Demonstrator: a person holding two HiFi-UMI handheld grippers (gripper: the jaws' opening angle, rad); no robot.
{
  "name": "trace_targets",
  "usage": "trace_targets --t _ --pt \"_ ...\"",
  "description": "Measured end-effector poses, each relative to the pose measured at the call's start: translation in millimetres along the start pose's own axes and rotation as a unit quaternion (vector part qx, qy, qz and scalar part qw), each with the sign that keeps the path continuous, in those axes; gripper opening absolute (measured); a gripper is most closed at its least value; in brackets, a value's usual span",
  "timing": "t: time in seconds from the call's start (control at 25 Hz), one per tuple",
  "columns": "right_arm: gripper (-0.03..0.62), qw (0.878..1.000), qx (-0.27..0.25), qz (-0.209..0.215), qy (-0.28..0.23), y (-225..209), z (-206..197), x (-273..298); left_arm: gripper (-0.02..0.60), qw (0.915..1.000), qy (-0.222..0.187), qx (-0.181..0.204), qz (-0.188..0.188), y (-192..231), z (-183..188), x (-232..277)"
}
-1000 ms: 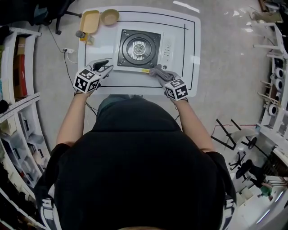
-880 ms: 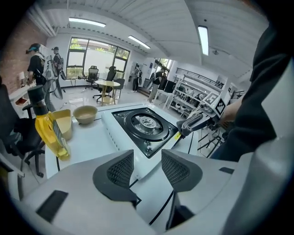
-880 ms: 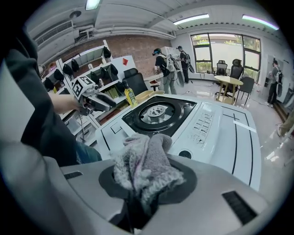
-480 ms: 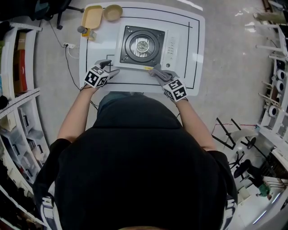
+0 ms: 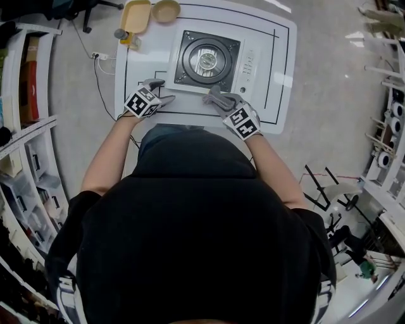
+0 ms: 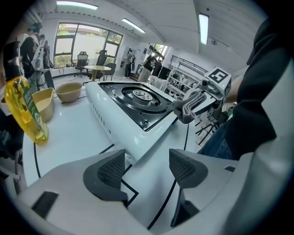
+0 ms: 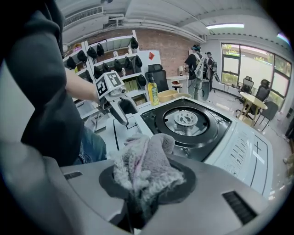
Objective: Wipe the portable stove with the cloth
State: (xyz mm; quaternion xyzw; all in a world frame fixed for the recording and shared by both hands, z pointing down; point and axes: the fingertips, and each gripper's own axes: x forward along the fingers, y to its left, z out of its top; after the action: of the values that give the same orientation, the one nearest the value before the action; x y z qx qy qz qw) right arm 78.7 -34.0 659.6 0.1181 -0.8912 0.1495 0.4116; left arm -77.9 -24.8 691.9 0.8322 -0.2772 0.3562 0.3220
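Note:
The white portable stove (image 5: 209, 60) with a black burner plate sits mid-table. My right gripper (image 5: 214, 99) is shut on a grey cloth (image 5: 221, 99), which is at the stove's near edge. In the right gripper view the bunched cloth (image 7: 144, 165) fills the jaws of the right gripper (image 7: 147, 183), with the burner (image 7: 186, 120) just beyond. My left gripper (image 5: 162, 92) is low over the table by the stove's near left corner. Its jaws stand open in the left gripper view (image 6: 147, 170) with nothing between them and the stove's corner (image 6: 138, 147) ahead.
At the table's far left corner are a yellow tray (image 5: 137, 14), a tan bowl (image 5: 166, 9) and a yellow oil bottle (image 6: 23, 110). The white table (image 5: 278, 76) carries black outline marks. Shelving lines the room's left side (image 5: 25, 126).
My left gripper has come down toward the table near the stove's corner, and its jaws have spread. My right gripper, still holding the cloth, has shifted left along the stove's near edge.

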Motion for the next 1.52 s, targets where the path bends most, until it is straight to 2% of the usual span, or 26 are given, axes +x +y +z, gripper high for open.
trace_targets --t 0.32,0.6,1.12,1.36,1.52 --pt "0.120 0.999 -0.033 0.038 -0.004 20.9 33.8 32.2 0.316 0.9999 -0.006 0.013 -0.010 -0.1 -2.4 -0.8" --pt "0.120 0.996 -0.055 0.073 -0.004 39.0 64.4 60.3 0.345 0.9990 -0.019 0.022 -0.033 -0.9 -5.1 -2.7" --pt "0.118 0.988 -0.091 0.122 0.011 60.6 106.5 98.8 0.353 0.9969 -0.037 0.020 -0.067 2.3 -9.2 -5.9" --pt "0.118 0.986 -0.087 0.140 0.006 60.8 126.2 113.2 0.353 0.9933 -0.069 -0.011 -0.092 6.4 -7.5 -9.9" --pt "0.118 0.989 -0.030 0.144 -0.009 43.8 144.6 121.4 0.353 0.9926 -0.074 -0.017 -0.095 10.4 -6.3 -7.9"
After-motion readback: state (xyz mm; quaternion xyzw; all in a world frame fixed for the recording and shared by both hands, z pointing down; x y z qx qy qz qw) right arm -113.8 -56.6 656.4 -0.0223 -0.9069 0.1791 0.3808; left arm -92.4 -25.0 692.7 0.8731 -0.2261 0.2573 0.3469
